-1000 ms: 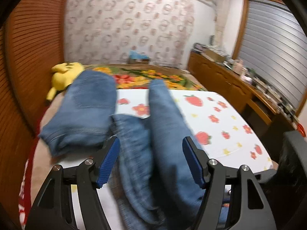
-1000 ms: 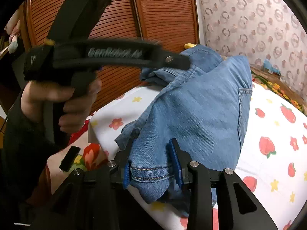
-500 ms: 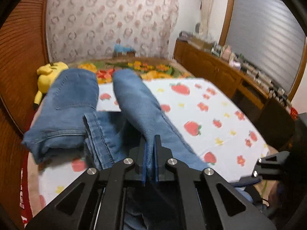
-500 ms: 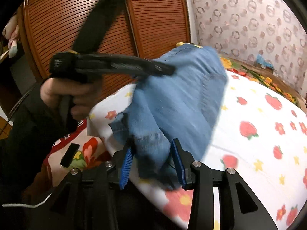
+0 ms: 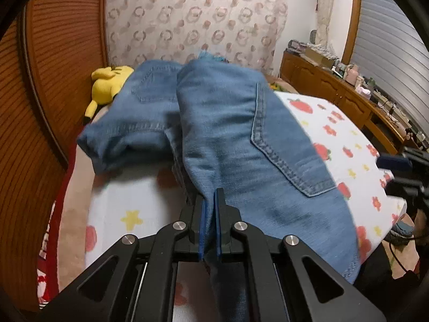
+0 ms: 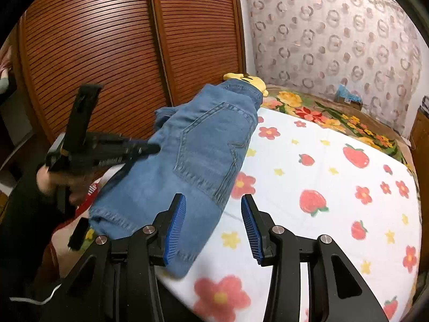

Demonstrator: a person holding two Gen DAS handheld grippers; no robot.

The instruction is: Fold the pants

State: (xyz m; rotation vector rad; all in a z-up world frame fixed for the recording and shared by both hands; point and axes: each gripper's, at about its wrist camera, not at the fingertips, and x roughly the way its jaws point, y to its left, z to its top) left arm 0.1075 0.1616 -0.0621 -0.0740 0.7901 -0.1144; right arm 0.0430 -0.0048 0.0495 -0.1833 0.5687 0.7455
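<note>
Blue jeans point(image 5: 241, 139) lie bunched on the strawberry-print bed sheet point(image 5: 346, 139), back pockets up. My left gripper point(image 5: 210, 209) is shut on a fold of the jeans at their near edge. In the right wrist view the jeans point(image 6: 203, 161) lie along the sheet's left side. My right gripper point(image 6: 211, 222) is open and empty, its left finger over the jeans' near corner. The left gripper point(image 6: 150, 149) shows there at the left, held by a hand, its tip at the denim.
A yellow plush toy point(image 5: 107, 86) lies at the far end by the wooden slatted wardrobe point(image 6: 107, 53). A floral blanket point(image 6: 335, 115) covers the far bed end. A cluttered wooden sideboard point(image 5: 348, 94) runs along the right. The sheet point(image 6: 335, 187) stretches right of the jeans.
My left gripper closed on the jeans fold and carried it over the other part. My right gripper let go of the denim and opened wide.
</note>
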